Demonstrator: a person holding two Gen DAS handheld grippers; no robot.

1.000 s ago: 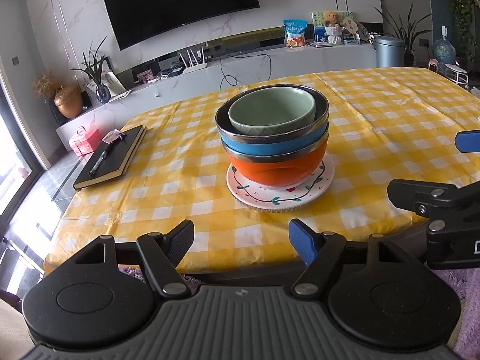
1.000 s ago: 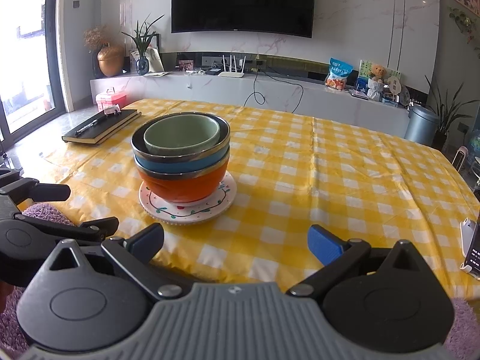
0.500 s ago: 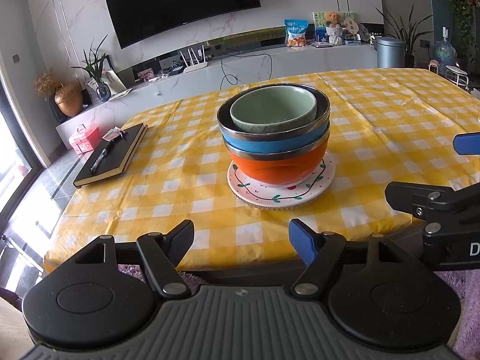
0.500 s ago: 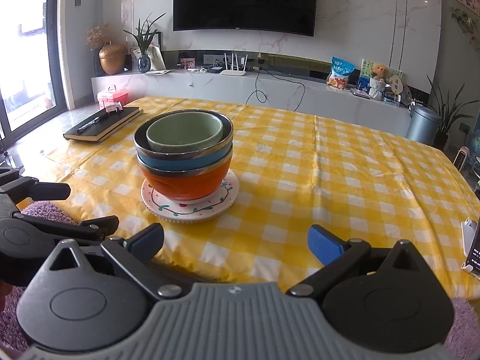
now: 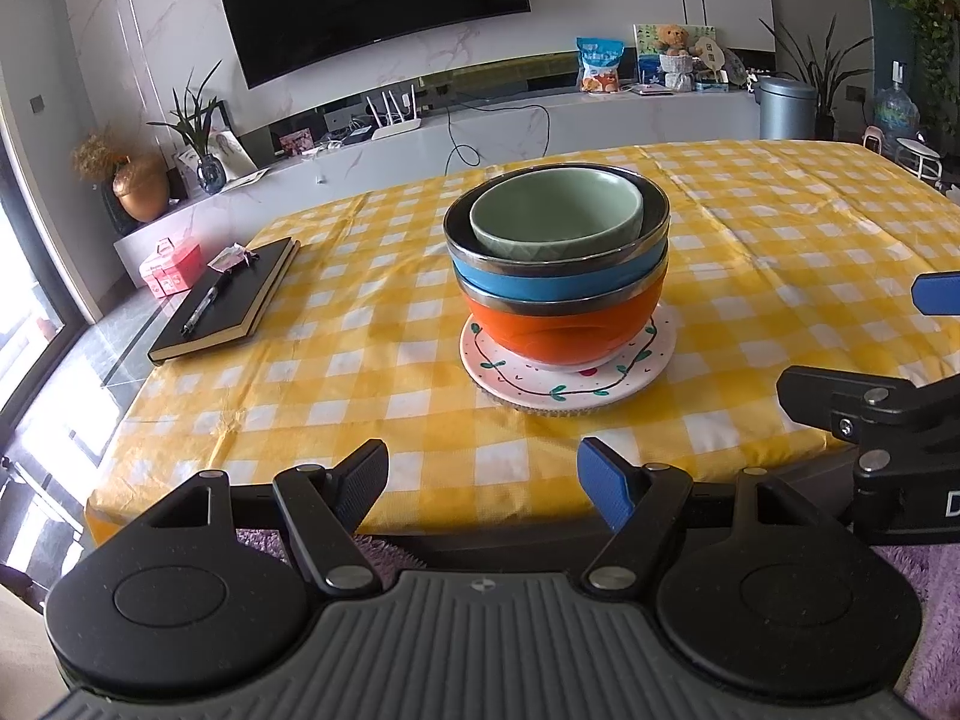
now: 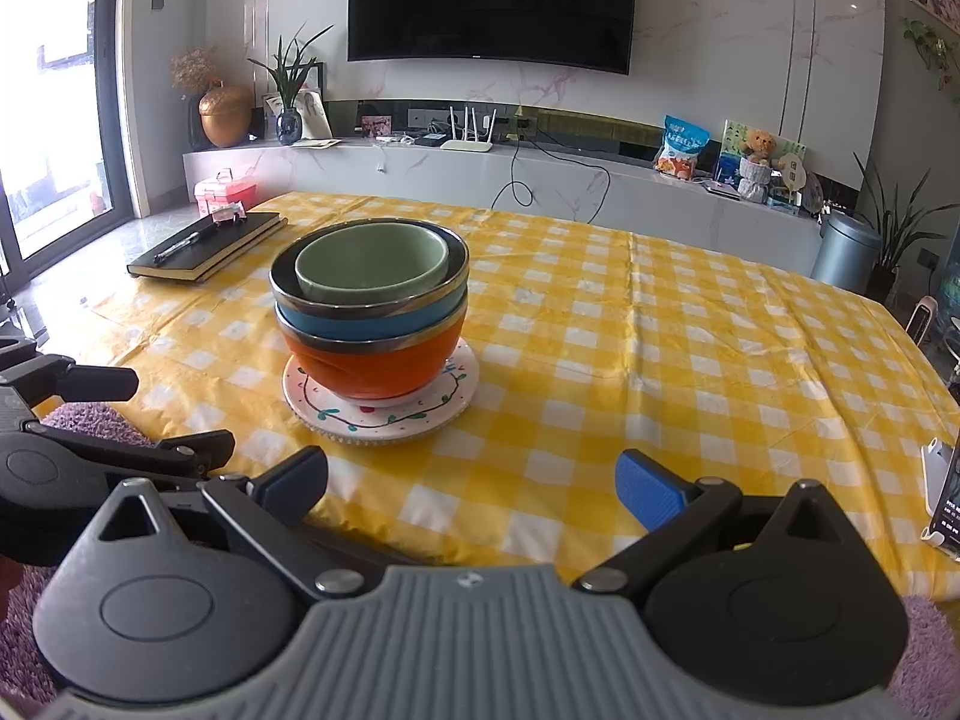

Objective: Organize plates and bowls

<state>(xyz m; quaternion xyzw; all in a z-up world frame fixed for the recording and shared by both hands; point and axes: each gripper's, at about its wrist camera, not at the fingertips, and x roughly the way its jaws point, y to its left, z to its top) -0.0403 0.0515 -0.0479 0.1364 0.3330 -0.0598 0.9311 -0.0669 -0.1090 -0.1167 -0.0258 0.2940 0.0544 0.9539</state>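
Note:
A stack stands near the table's front edge: a green bowl (image 5: 555, 213) nested in a blue bowl (image 5: 558, 282), which sits in an orange bowl (image 5: 561, 330), on a white plate (image 5: 567, 375) with a vine pattern. In the right wrist view the same stack shows the green bowl (image 6: 372, 264), the blue bowl (image 6: 372, 318), the orange bowl (image 6: 378, 366) and the plate (image 6: 384, 414). My left gripper (image 5: 483, 489) is open and empty, short of the table edge. My right gripper (image 6: 471, 486) is open and empty, to the right of the stack.
A yellow checked tablecloth (image 5: 780, 228) covers the table. A black notebook (image 5: 231, 300) with a pen lies at the table's left. A phone (image 6: 945, 498) stands at the right edge. A purple rug (image 5: 924, 600) lies below the table's front.
Both grippers have crept slightly forward towards the table, so the stack sits a little nearer in both views. Both stay open and empty.

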